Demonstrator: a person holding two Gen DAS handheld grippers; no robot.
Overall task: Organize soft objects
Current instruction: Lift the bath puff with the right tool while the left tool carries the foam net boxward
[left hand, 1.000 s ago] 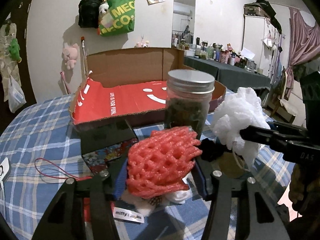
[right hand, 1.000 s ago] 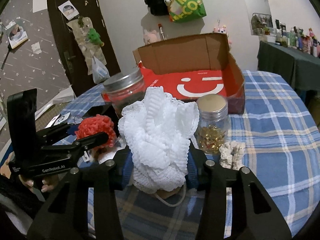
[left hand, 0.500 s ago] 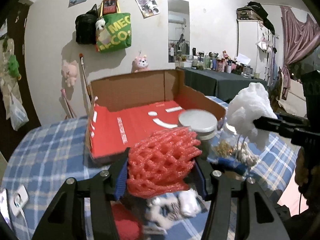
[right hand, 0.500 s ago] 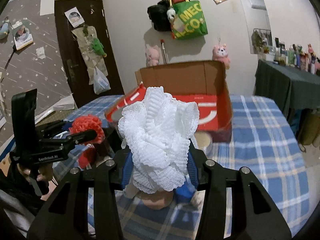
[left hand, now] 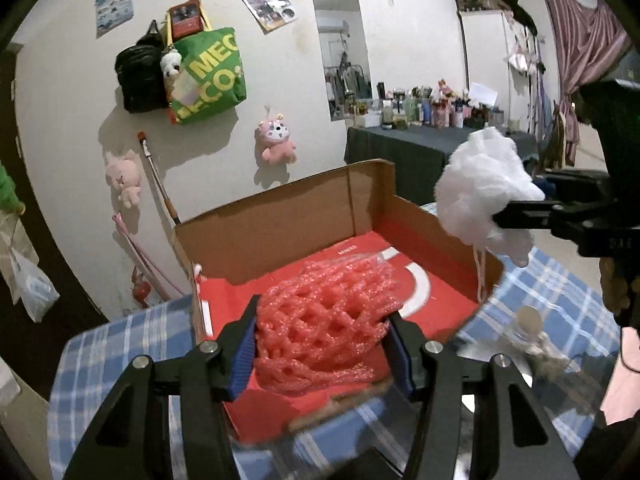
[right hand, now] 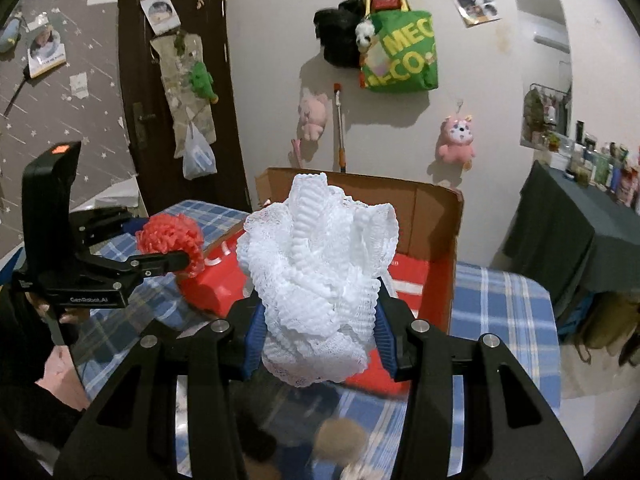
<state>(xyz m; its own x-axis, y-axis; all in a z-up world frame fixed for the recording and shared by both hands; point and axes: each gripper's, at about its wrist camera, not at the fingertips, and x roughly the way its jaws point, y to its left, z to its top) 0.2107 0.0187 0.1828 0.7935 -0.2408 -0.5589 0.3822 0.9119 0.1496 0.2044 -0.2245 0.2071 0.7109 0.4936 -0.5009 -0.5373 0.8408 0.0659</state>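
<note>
I am looking at a pale wall hung with a green tote bag and small pink plush toys, above a bench covered in blue plaid cloth. Ahead of both tongs sits the open cardboard box with its red lining, the biggest thing on the bench and, I judge, where the soft things belong. My right tongs are clenched on the white foam net, which bulges well above the blue pads and hangs over the near right edge of the box. My left tongs are clenched on the red foam net, held over the box's near left part, just above the red floor as far as I can tell. Both nets look very light, springy and easily crushed; they squash between the pads and should puff back when let go, so I would grip them across the middle of the bundle, where the mesh is thickest, not at a loose frill that could tear or slip. A thin cord dangles from the white net and might snag the box wall. Small blurred items lie on the bench below my right tongs; I cannot tell what they are.
</note>
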